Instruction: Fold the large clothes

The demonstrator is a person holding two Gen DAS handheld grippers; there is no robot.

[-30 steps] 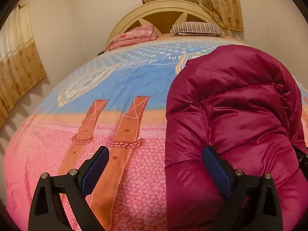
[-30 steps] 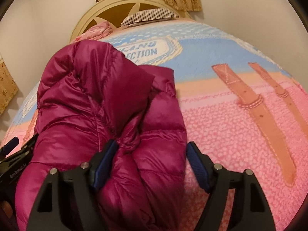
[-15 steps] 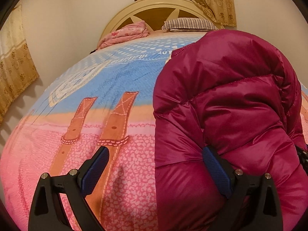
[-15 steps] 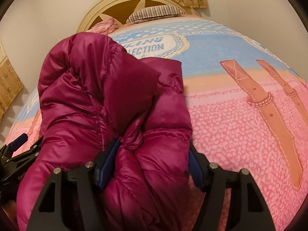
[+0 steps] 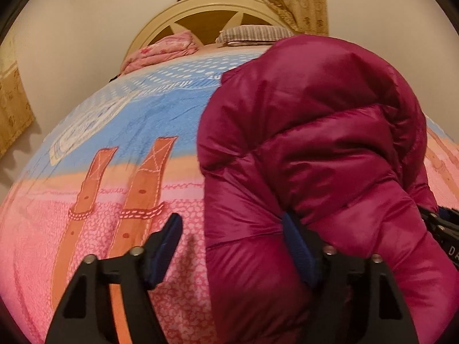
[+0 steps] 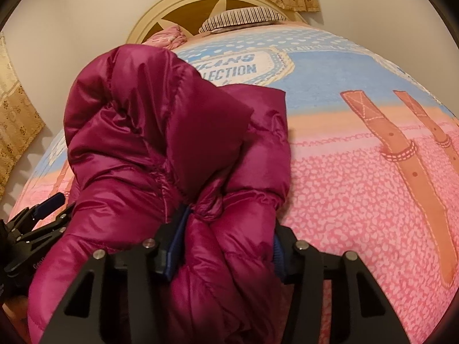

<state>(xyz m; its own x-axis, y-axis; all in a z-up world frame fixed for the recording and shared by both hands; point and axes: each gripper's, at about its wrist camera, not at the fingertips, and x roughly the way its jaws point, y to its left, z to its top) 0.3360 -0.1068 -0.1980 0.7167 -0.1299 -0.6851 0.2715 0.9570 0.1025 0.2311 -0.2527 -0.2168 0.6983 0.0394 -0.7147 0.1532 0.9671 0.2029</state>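
We are grabbing the puffy jacket [image 6: 160, 143] on the bed [image 6: 358, 195] — right tool [image 6: 223, 246] has just been closing and pinches a fold, left tool [image 5: 232, 246], closing too, is half open around its edge at 3 o'clock — next we lift and fold.

Bed [image 5: 94, 223]: jacket [image 5: 330, 143], pillow [image 5: 252, 33], perhaps blanket [image 5: 160, 51].

A glossy magenta quilted jacket [image 5: 330, 157] fills the right of the left-wrist frame. The bedspread [image 5: 120, 149] shows a blue band, pink speckle and orange straps. At top, a striped, perhaps grey, pillow [image 5: 252, 32].
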